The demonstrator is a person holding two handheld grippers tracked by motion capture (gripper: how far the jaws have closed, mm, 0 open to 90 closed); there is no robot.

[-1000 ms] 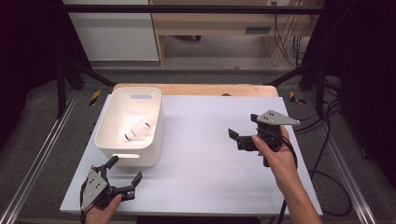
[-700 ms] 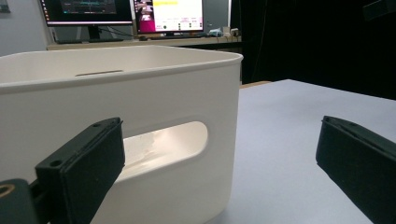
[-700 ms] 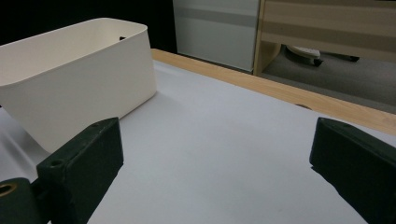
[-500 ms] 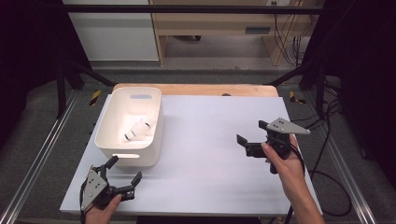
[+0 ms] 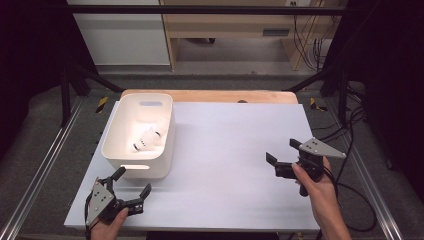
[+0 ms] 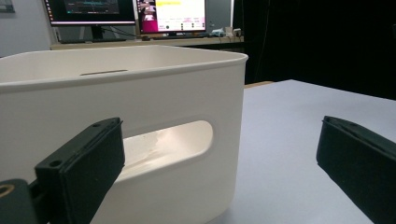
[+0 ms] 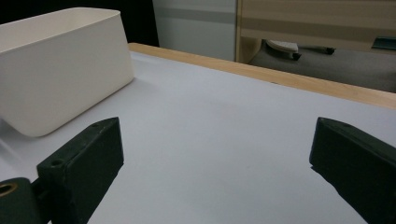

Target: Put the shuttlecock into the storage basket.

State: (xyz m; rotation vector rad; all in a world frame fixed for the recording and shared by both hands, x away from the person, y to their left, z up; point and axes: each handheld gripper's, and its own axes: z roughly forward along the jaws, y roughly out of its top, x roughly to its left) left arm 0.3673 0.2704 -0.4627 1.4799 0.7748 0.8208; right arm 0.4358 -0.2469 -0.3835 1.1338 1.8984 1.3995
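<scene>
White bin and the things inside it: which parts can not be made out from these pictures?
- Small white objects in the bin: too small in the high view to identify.
- Bin interior: hidden by its near wall in the left gripper view.
- Bin's left part: cut off by the frame edge in the right gripper view.

The desk is looked down on from above the person's side in the high view, which faces forward so that the white bin is seen at left and the floor beyond. The left gripper view is set low and very near the bin's end wall, faced along its own two black jaws. The right gripper view is aimed low across the desk's white surface, and the same bin is caught farther off at its left.
</scene>
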